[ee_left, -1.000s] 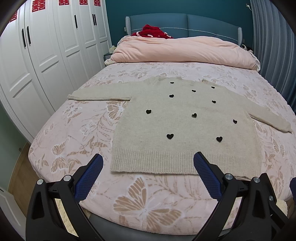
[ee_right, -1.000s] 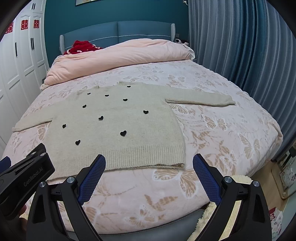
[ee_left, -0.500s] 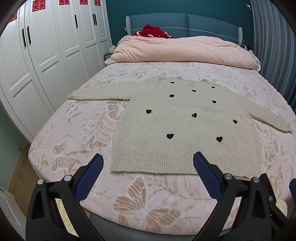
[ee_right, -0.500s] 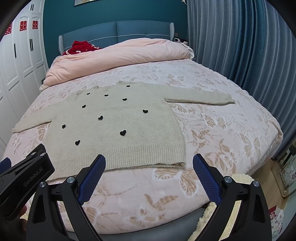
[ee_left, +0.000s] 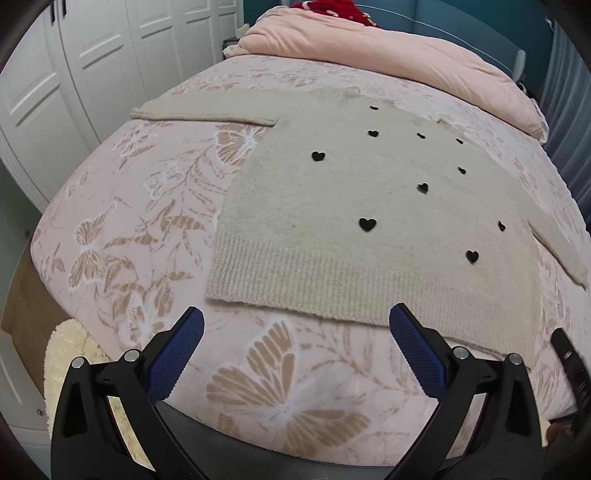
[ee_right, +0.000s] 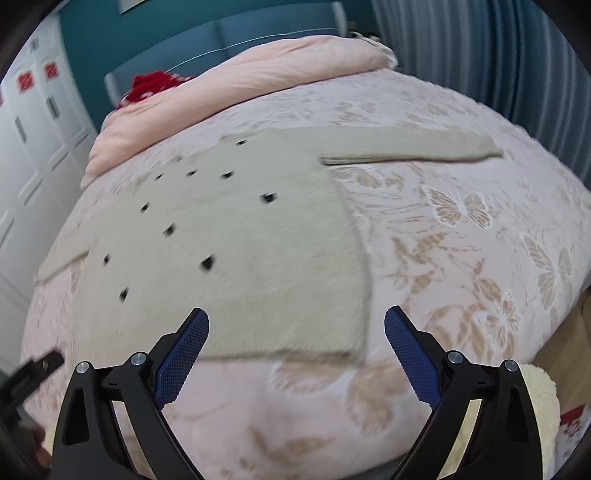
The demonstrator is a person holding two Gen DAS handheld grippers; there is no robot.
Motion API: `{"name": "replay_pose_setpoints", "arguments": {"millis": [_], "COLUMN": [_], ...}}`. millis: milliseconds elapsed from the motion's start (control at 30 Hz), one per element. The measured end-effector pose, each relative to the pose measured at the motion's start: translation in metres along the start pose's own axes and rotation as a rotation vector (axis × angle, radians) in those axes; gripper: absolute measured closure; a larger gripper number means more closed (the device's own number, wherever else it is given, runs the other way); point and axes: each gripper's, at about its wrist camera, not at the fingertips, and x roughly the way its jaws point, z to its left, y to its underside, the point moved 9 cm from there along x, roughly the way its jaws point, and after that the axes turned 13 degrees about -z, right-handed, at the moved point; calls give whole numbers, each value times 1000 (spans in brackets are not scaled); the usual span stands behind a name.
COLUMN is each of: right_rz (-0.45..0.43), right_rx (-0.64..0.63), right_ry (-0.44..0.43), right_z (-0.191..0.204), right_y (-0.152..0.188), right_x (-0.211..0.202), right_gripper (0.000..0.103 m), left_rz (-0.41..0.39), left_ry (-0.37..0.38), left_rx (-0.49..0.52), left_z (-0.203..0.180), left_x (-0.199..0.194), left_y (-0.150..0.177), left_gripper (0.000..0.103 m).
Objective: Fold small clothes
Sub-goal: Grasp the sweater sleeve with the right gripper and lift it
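A beige knit sweater (ee_left: pixel 351 206) with small black hearts lies flat on the bed, sleeves spread to both sides, ribbed hem nearest me. It also shows, blurred, in the right wrist view (ee_right: pixel 236 251). My left gripper (ee_left: pixel 295 328) is open and empty, just in front of the hem's left part. My right gripper (ee_right: pixel 297 326) is open and empty, over the hem near the sweater's right bottom corner.
The bed (ee_left: pixel 140 206) has a pink butterfly cover. A folded pink duvet (ee_left: pixel 388 48) and a red item (ee_left: pixel 332 7) lie at the head. White wardrobes (ee_left: pixel 74 55) stand left, curtains (ee_right: pixel 498 55) right. A fluffy cream rug (ee_left: pixel 70 350) lies on the floor.
Both grippers have moved forward and lower toward the sweater's hem, so the sweater looks larger. The right wrist view is now motion-blurred. Both stay open.
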Motion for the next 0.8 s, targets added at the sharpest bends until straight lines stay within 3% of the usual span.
{"name": "replay_pose_setpoints", "arguments": {"millis": [100,267,400,567,667,700,733,800], "right_rz": [-39,-35,-55,-42,-90,-80,-85,-168], "right_rx": [116,190,210,383,444,472,510,523], "right_ry": [129,244,241,274,263,232,186,54], "right_z": [-77,-165,-201,-243,-249,-244,-235,-197], "right_y": [-58,-132,-173,-182,-190,-192,-197,-217], "right_x": [58,152,205,247,254,259,260,248], "right_gripper": [8,9,9,10,45,84,89,90], "left_rz": [41,106,74,90,80,78,77,78], "left_ry": [29,76,52,51,60,62,66,77], "left_rx": [-70,-159,-101,-11,9,14,16,11], "left_z": [8,4,-7,-25,-34,-36,-38,-42], "left_x": [19,47,60,78,86,89,91,96], "left_y": [-1,2,-7,-13,-17,-19,-20,-23], "left_gripper": [5,5,5,5,5,5,5,5]}}
